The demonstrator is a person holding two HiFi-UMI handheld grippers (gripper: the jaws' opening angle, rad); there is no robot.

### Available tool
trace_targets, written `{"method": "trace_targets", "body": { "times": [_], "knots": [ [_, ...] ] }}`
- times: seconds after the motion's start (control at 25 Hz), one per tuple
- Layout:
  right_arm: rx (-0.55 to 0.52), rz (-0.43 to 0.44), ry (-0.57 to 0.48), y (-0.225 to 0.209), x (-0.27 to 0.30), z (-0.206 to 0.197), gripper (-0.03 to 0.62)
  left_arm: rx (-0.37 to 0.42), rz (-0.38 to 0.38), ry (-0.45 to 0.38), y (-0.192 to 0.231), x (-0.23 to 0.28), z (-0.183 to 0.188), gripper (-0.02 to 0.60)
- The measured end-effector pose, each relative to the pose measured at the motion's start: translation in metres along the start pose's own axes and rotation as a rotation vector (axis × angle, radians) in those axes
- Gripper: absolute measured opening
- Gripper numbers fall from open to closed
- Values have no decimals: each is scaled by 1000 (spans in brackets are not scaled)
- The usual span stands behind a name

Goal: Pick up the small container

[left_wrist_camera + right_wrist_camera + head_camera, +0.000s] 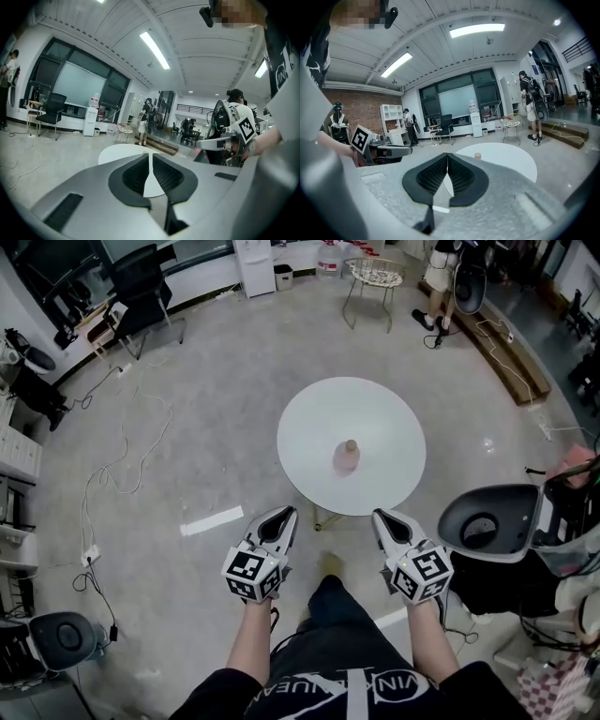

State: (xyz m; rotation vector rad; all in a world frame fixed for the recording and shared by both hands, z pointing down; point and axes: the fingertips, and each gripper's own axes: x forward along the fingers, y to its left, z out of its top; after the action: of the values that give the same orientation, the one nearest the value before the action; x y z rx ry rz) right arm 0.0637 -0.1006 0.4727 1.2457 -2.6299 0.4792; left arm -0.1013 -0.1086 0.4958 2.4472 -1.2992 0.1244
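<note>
A small pinkish container with a tan lid stands near the middle of a round white table. Its lid shows just over the right gripper's body in the right gripper view. Both grippers hang short of the table's near edge, apart from the container. My left gripper is shut with nothing in it, its jaws meeting tip to tip. My right gripper is shut and empty too. In the left gripper view the table lies ahead, and the container does not show there.
A grey shell chair stands right of the table. A wire chair and a person are at the far side. Cables trail over the floor at left. A black office chair stands far left.
</note>
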Motion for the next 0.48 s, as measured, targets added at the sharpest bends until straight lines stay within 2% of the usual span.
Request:
{"method": "trace_targets", "body": {
  "times": [0.48],
  "knots": [
    [3, 63, 72, -75, 65, -4, 6, -22, -1, 58, 20, 97, -1, 26]
  ]
}}
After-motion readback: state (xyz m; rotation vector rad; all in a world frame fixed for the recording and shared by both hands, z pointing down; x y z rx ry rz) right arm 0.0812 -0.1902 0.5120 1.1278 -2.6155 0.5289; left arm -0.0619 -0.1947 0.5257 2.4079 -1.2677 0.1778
